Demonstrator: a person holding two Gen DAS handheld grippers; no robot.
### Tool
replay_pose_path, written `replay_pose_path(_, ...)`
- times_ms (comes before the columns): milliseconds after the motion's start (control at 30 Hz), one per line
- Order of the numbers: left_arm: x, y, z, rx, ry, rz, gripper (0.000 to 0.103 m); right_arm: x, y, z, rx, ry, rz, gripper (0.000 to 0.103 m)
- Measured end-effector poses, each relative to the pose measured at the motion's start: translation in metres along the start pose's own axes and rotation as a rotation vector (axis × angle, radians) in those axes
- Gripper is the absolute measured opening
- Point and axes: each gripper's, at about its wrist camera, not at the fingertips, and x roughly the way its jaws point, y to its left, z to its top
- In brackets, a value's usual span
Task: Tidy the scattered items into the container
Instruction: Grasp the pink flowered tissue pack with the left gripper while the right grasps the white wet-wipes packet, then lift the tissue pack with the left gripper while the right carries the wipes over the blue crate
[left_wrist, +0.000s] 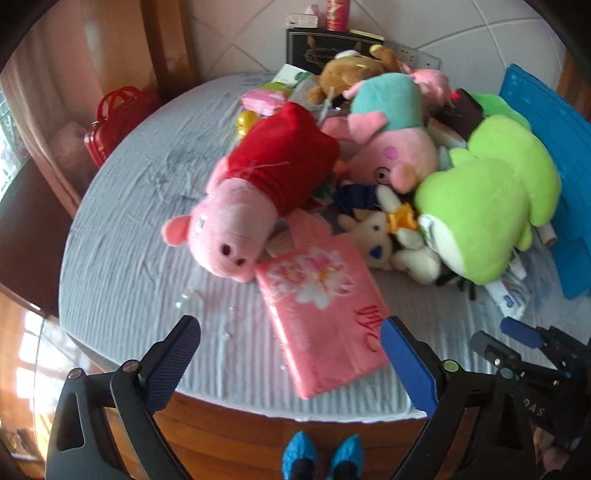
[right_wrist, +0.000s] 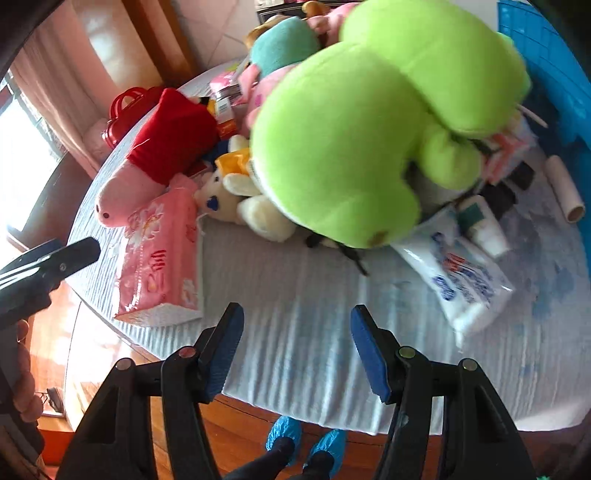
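Pink tissue pack, glossy, flower-printed, flat on ribbed grey cloth just ahead of left gripper, between its wide-spread, empty fingers. Beyond: pig plush, red-dressed, snout touching pack. Right of it: cream bear, lime-green plush, blue container. Right gripper part-spread, empty, over bare cloth.

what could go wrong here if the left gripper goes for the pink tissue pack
The pink tissue pack overhangs the table edge, so a nudge from the open left gripper could tip it off. The pig plush touches its far end and may get dragged.
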Motion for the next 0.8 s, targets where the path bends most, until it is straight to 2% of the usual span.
replay_pose_path(33,0.004,-0.01,-0.001,0.003,0.013,0.002,0.1,-0.004,-0.011,-0.002,0.006,0.002,-0.028,0.066)
replay_pose_path(67,0.011,-0.015,0.001,-0.008,0.034,0.006,0.1,-0.006,-0.022,-0.003,0.01,0.005,-0.059,0.082)
replay_pose_path(133,0.024,-0.027,0.001,-0.039,0.076,0.0,0.1,-0.011,-0.042,-0.006,0.02,0.006,-0.111,0.098)
replay_pose_path(167,0.031,-0.031,0.002,-0.05,0.099,0.013,0.1,-0.013,-0.053,-0.007,0.028,0.005,-0.124,0.099)
replay_pose_path(267,0.05,-0.041,0.002,-0.054,0.136,0.102,0.1,-0.011,-0.077,-0.003,0.032,0.014,-0.124,0.099)
replay_pose_path(333,0.063,-0.043,0.001,-0.07,0.172,0.136,0.1,-0.003,-0.086,0.002,0.014,0.027,-0.136,0.099)
replay_pose_path(400,0.071,-0.046,0.0,-0.076,0.18,0.194,0.101,0.009,-0.091,0.011,0.002,0.041,-0.125,0.099)
replay_pose_path(500,0.078,-0.05,0.002,-0.073,0.178,0.238,0.102,0.025,-0.096,0.018,-0.027,0.065,-0.107,0.099)
replay_pose_path(533,0.082,-0.049,0.003,-0.071,0.182,0.252,0.102,0.029,-0.096,0.02,-0.044,0.071,-0.105,0.093)
replay_pose_path(567,0.087,-0.047,0.004,-0.074,0.193,0.252,0.102,0.034,-0.096,0.022,-0.057,0.079,-0.104,0.084)
replay_pose_path(667,0.097,-0.037,0.003,-0.131,0.223,0.204,0.099,0.045,-0.098,0.026,-0.079,0.113,-0.116,0.074)
replay_pose_path(700,0.099,-0.036,0.003,-0.142,0.22,0.201,0.096,0.046,-0.098,0.026,-0.083,0.116,-0.113,0.074)
replay_pose_path(800,0.096,-0.036,0.002,-0.135,0.205,0.196,0.095,0.044,-0.101,0.026,-0.074,0.108,-0.084,0.074)
